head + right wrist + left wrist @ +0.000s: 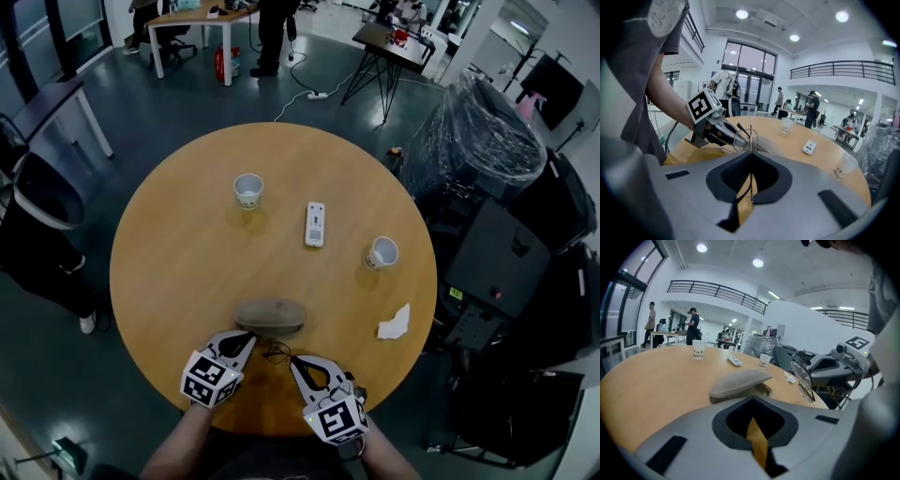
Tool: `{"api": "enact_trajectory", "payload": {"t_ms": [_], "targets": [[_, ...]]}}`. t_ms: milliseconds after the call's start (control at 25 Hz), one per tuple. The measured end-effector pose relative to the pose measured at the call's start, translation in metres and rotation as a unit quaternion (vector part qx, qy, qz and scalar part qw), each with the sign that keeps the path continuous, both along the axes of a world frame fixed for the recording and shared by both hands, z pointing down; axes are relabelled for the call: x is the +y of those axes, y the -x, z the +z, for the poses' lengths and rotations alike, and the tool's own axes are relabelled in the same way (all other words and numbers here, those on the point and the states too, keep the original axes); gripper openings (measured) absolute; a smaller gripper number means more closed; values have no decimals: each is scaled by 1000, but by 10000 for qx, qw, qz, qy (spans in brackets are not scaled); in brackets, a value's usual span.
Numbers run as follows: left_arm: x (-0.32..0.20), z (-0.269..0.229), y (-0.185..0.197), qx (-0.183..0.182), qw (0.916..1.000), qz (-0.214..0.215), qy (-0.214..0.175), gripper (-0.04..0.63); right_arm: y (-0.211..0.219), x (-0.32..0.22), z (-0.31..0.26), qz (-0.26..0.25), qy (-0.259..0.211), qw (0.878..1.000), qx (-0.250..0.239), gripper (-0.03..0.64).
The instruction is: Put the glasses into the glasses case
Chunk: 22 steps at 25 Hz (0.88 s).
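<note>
A grey-beige oval glasses case lies on the round wooden table near its front edge; in the left gripper view the glasses case shows a dark gap under its lid. My right gripper is shut on thin wire-framed glasses, which hang just in front of the case. In the right gripper view the glasses run down through that gripper's jaws. My left gripper sits close by the case's near left side, shut and holding nothing; its jaws point at the case.
Farther back on the table stand two paper cups, with a white remote between them. A crumpled tissue lies at the right edge. Dark wrapped equipment crowds the table's right side; a person stands at the left.
</note>
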<state>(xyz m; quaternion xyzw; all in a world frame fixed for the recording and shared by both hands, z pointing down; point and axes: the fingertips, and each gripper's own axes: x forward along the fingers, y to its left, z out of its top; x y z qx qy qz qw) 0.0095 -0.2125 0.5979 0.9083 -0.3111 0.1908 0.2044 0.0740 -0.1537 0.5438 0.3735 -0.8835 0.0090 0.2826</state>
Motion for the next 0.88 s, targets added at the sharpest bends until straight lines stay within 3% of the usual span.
{"api": "enact_trajectory", "payload": {"t_ms": [480, 680, 880], "targets": [[-8, 17, -4, -139, 9995, 21, 296, 6, -6, -18, 27, -343, 179, 9949, 929, -9], [-9, 18, -4, -130, 9993, 26, 336, 6, -8, -26, 42, -680, 149, 9830, 1697, -9], [-10, 18, -5, -131, 9994, 12, 319, 6, -7, -41, 47, -802, 115, 9744, 2099, -9]]}}
